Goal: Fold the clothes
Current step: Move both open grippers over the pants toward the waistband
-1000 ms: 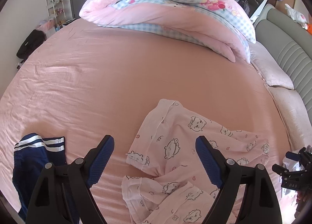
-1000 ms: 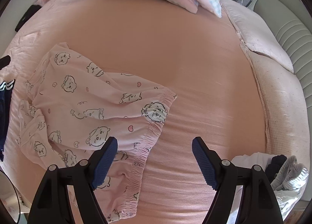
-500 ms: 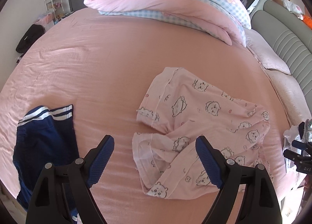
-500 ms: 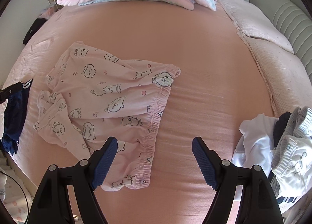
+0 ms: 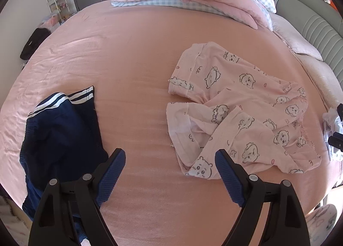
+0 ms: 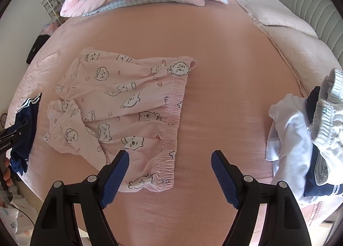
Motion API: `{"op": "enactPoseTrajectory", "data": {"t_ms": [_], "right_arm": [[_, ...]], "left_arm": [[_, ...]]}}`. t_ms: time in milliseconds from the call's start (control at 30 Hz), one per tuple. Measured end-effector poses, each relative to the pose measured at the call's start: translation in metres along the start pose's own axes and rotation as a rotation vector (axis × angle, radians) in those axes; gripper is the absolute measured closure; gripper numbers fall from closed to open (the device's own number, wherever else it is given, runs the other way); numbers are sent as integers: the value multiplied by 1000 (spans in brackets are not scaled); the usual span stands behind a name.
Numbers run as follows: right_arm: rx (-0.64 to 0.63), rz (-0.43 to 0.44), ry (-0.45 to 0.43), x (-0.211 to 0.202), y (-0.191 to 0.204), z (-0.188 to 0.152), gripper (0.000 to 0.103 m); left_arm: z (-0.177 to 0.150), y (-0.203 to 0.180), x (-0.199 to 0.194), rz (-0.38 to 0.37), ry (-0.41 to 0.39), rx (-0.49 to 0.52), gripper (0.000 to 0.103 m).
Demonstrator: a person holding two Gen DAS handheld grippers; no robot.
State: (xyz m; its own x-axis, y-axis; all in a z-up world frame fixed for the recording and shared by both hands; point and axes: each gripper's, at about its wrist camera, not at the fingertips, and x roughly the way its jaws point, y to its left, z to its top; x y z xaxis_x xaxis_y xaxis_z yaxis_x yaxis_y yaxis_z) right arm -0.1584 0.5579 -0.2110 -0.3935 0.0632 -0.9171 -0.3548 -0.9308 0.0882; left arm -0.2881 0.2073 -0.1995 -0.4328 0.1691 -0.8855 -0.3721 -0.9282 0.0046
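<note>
Pink bed holds crumpled pink pajama pants at centre, navy shorts lying well apart. Both grippers hover above it: left gripper and right gripper, jaws spread wide, holding nothing.
</note>
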Motion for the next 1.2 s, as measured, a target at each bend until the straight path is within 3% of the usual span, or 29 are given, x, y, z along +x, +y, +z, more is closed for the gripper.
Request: {"op": "enactPoseTrajectory", "data": {"t_ms": [133,367,567,733,933,1200], "right_arm": [[21,1,-26,8,-3,-10,24],[59,2,-72,23,-8,-28,24],[131,65,-85,36,-19,-35,24],[217,150,-37,54,-26,-44,25],[147,111,-37,56,-17,-52,25],[149,178,-102,48,-18,-55,25]], "left_arm": [[-7,2,5,22,12,21,18],[-8,-2,22,-43,51,-17,18],[-2,-26,30,-37,26,38,18],[4,-50,44,-82,48,91,18],[8,-66,64,-110,90,99,18],[24,-72,77,-180,105,52,18]]}}
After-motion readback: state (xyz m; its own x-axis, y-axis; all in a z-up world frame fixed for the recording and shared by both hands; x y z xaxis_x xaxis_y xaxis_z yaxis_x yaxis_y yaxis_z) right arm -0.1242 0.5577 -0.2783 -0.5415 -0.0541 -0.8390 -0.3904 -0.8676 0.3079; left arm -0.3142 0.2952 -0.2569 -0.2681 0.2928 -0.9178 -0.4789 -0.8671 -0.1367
